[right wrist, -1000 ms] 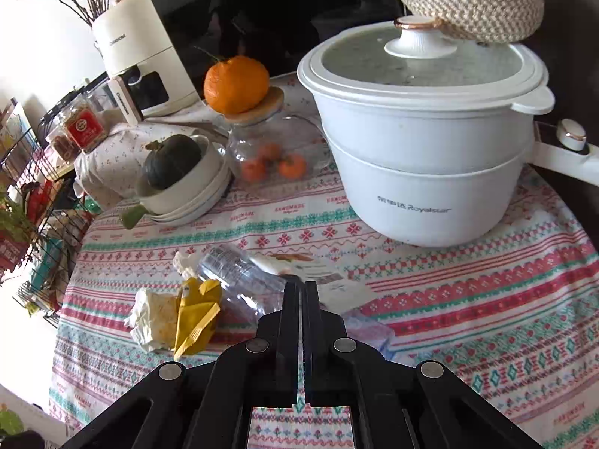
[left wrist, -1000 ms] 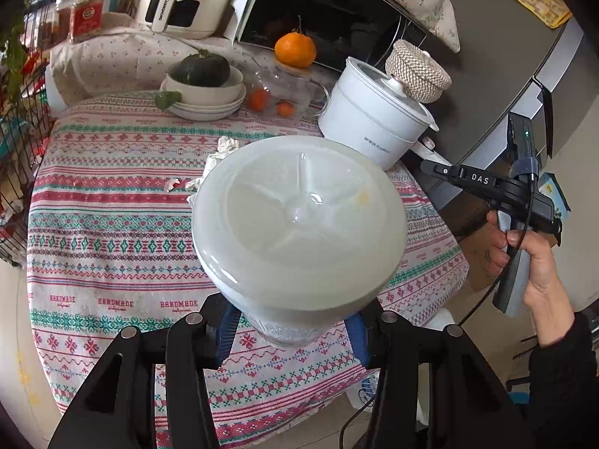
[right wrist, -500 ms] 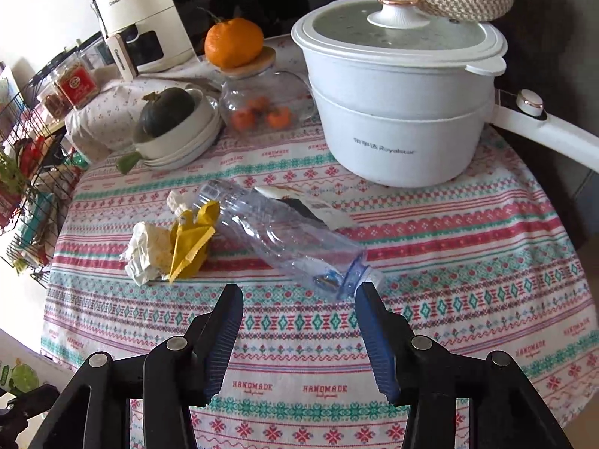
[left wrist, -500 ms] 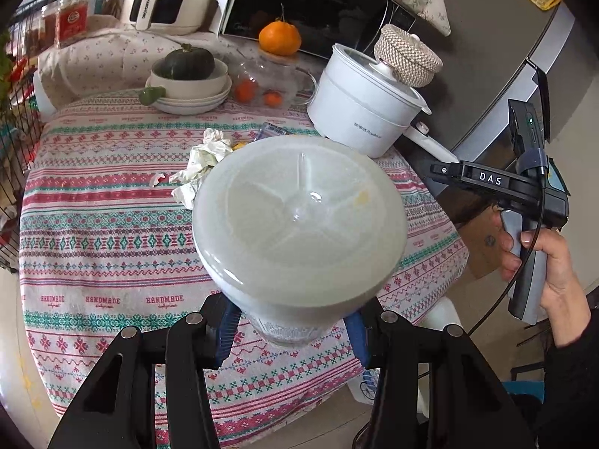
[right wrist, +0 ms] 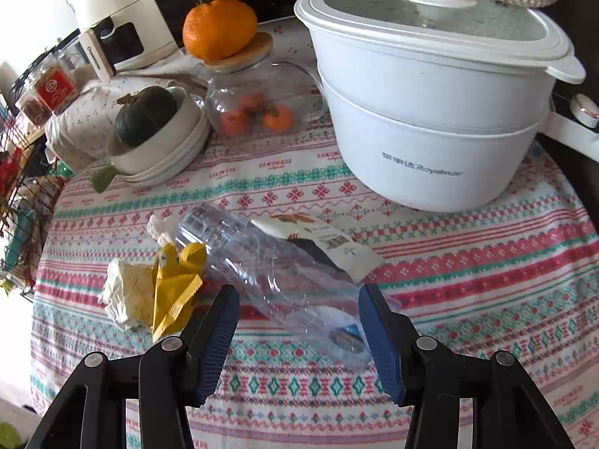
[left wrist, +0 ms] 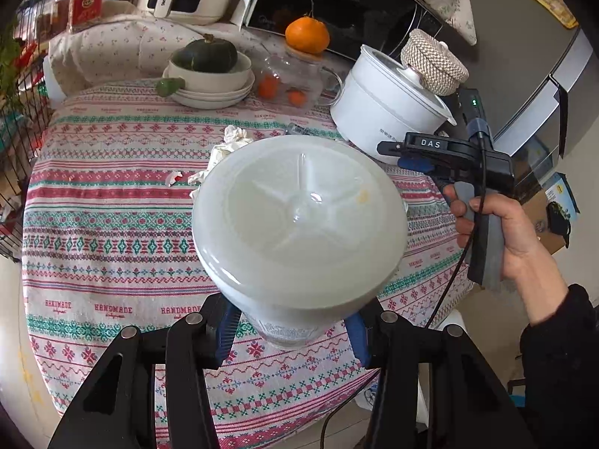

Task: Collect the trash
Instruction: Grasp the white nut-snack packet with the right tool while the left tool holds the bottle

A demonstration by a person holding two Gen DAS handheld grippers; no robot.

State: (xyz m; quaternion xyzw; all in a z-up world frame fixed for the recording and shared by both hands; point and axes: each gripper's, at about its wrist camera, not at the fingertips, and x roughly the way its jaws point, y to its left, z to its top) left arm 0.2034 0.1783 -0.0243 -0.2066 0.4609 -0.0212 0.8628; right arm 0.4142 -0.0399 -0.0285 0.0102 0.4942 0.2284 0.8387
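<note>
A round table under a striped, patterned tablecloth [right wrist: 468, 262] stood before a dark microwave and a cream appliance. At its far side sat a white electric pot [right wrist: 430, 119] with a glass lid, a glass jar [right wrist: 262, 101] of small oranges with a large orange [right wrist: 219, 28] on its wooden lid, and a green squash [right wrist: 144, 114] in a stack of bowls.

The left gripper [left wrist: 292, 331] was clamped on a white lidded container [left wrist: 299, 217], its blue pads pressing the clear lower part on both sides, the broad lid facing the camera above the table.

The right gripper [right wrist: 299, 331], seen from the left wrist in the person's right hand [left wrist: 505, 232], pointed down at the trash with its jaws opening. A crushed clear plastic bottle [right wrist: 269, 269] lay on its side on the cloth, its capped end between the two blue pads, which did not visibly press it. Just left of the bottle lay a yellow wrapper [right wrist: 176, 288] touching a crumpled white tissue [right wrist: 127, 295]; a printed packet [right wrist: 329, 243] lay beyond the bottle, partly under it.
</note>
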